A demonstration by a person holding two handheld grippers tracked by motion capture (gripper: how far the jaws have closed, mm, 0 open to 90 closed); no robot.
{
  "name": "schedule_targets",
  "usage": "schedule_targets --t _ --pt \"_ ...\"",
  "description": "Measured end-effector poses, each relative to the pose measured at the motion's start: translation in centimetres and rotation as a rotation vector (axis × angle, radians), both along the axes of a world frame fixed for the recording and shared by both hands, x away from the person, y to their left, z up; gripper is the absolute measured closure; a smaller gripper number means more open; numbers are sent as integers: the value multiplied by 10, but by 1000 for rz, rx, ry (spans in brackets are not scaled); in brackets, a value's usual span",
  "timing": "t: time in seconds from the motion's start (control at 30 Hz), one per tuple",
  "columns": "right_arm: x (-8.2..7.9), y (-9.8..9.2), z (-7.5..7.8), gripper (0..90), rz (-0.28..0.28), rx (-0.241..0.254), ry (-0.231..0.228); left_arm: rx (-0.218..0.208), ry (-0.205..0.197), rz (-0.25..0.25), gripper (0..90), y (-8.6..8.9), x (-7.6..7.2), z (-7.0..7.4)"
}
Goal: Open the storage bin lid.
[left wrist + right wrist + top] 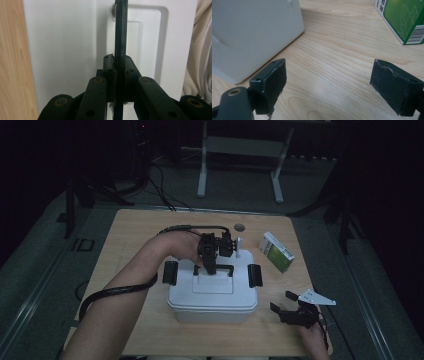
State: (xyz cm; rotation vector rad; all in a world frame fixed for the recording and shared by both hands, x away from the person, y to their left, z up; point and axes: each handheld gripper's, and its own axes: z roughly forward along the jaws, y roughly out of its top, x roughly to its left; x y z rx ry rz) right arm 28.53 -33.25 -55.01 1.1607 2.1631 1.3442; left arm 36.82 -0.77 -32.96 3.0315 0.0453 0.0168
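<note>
A white plastic box (212, 307) stands in the middle of the wooden table (130, 240), its lid (67, 50) on. A thin black handle (223, 267) stands up from the lid's recessed centre. My left gripper (212, 265) points down over the lid, and in the left gripper view its jaws (120, 61) are pressed on both sides of the handle (121, 30). My right gripper (282, 301) rests low near the table's front right, open, with only bare wood between its pads (329, 75). The box wall (249, 32) stands to its left.
Black latches (170, 272) (255, 275) sit on the box's left and right sides. A green and white carton (276, 251) (404, 20) lies right of the box. A small grey disc (239, 227) sits near the far edge. A table frame stands on the floor beyond.
</note>
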Motion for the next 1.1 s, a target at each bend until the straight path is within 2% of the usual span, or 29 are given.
schedule_targets --t 0.17,0.37,0.5,0.83,1.1 --pt "0 0 0 132 -1 4 1 -20 -2 17 839 8 -2 9" --pt "0 -1 1 132 -4 7 2 -51 6 36 838 21 -2 11" --pt "1 -1 1 133 -3 0 3 -57 12 46 839 30 -2 13" --pt "0 0 0 132 -4 -5 4 -87 13 103 839 64 -2 18" --pt "1 1 0 133 -7 -10 7 -89 12 163 839 98 -7 19"
